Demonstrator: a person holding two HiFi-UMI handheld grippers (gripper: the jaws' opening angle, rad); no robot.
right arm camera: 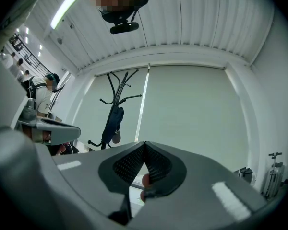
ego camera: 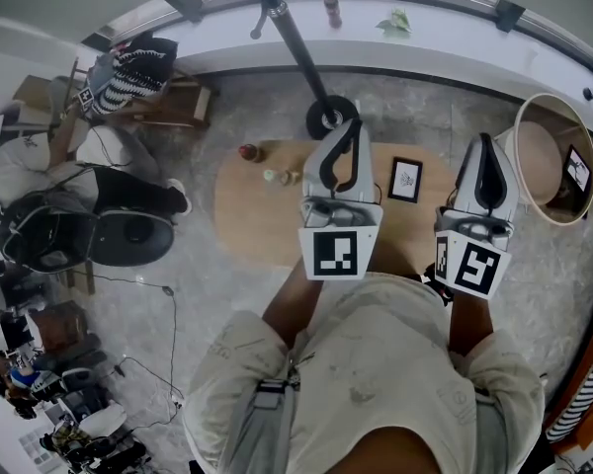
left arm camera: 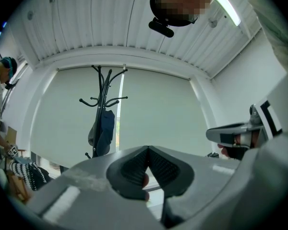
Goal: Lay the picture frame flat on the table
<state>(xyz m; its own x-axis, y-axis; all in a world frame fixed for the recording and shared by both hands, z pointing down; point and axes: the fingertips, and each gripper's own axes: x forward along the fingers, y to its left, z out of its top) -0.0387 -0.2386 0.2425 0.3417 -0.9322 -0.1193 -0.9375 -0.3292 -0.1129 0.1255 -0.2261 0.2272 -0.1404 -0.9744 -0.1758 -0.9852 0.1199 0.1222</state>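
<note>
The oval wooden worktop (ego camera: 257, 215) lies in front of the person and below them, on a grey floor. It is low enough that the head view takes in its whole top. Past its far edge a black coat stand (ego camera: 296, 42) rises before a drawn blind.

Both tools are held close to the chest, short of the worktop's near edge and level with each other. Their noses tilt up and away, so each gripper view looks at the blind and the coat stand, not at the wood. This looks like a carrying or resting hold, not a reach. The left tool (ego camera: 348, 136) has its ribbed pads pressed tip to tip with nothing between them, and so does the right tool (ego camera: 486, 151).

The picture frame (ego camera: 405, 180) sits on the right half of the worktop, between the two tools as the head view sees it and well clear of both. It is a small black rectangle with a pale mount and a dark drawing in the middle. Its face is turned up toward the head camera. That would suit a frame lying on its back, and it would equally suit one leaning back on a prop, and the steep view does not settle which.

A small red bottle (ego camera: 248, 152) and a few pale bits (ego camera: 277, 177) stand on the left half, well apart from the frame.
</note>
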